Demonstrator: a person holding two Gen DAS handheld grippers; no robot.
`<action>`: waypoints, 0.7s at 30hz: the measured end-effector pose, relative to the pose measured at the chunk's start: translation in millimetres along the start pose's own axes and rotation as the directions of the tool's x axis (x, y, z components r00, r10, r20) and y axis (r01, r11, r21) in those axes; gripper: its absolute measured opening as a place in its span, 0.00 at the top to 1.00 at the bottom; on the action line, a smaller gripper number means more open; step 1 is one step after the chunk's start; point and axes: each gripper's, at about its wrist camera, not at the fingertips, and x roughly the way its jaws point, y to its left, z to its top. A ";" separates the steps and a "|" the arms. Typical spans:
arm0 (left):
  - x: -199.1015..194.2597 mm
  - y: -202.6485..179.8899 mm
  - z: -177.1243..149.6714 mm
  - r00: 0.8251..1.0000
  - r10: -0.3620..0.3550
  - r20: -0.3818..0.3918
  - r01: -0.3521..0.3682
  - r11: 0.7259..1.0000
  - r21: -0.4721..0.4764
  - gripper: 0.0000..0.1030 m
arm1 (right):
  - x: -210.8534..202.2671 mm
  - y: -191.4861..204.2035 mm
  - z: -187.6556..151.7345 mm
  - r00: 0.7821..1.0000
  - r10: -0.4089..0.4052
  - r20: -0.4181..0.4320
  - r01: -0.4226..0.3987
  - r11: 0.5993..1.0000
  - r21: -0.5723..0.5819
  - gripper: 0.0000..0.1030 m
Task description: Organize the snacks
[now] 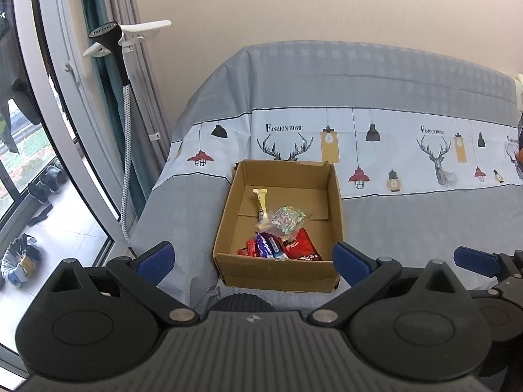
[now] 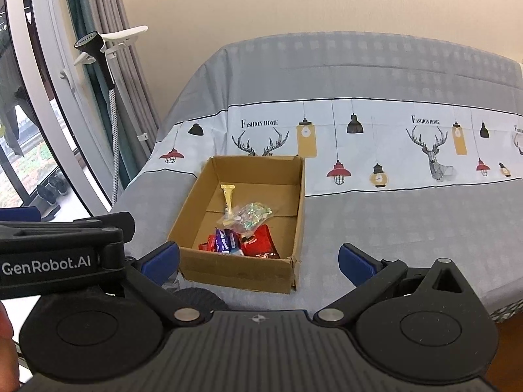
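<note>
While both my left gripper point(image 1: 253, 261) and right gripper point(image 2: 258, 259) hang wide open and empty, I log the cardboard box point(image 1: 278, 269) of snacks point(image 1: 282, 240) near the tablecloth's point(image 1: 425, 228) left edge, dead ahead of the left, the nearer one.

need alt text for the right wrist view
An open cardboard box of snacks sits on a grey printed tablecloth, framed by the open, empty right gripper. The left gripper shows at left.

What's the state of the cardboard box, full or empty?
Partly filled. The cardboard box is open-topped, with snack packets clustered at its near end; the far floor is bare apart from one yellow bar.
</note>
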 end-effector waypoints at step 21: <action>-4.2 -11.4 -1.2 1.000 0.018 -0.009 -0.018 1.000 0.017 0.00 | -1.7 -10.5 -1.0 1.000 0.007 -0.013 -0.007 1.000 0.020 0.01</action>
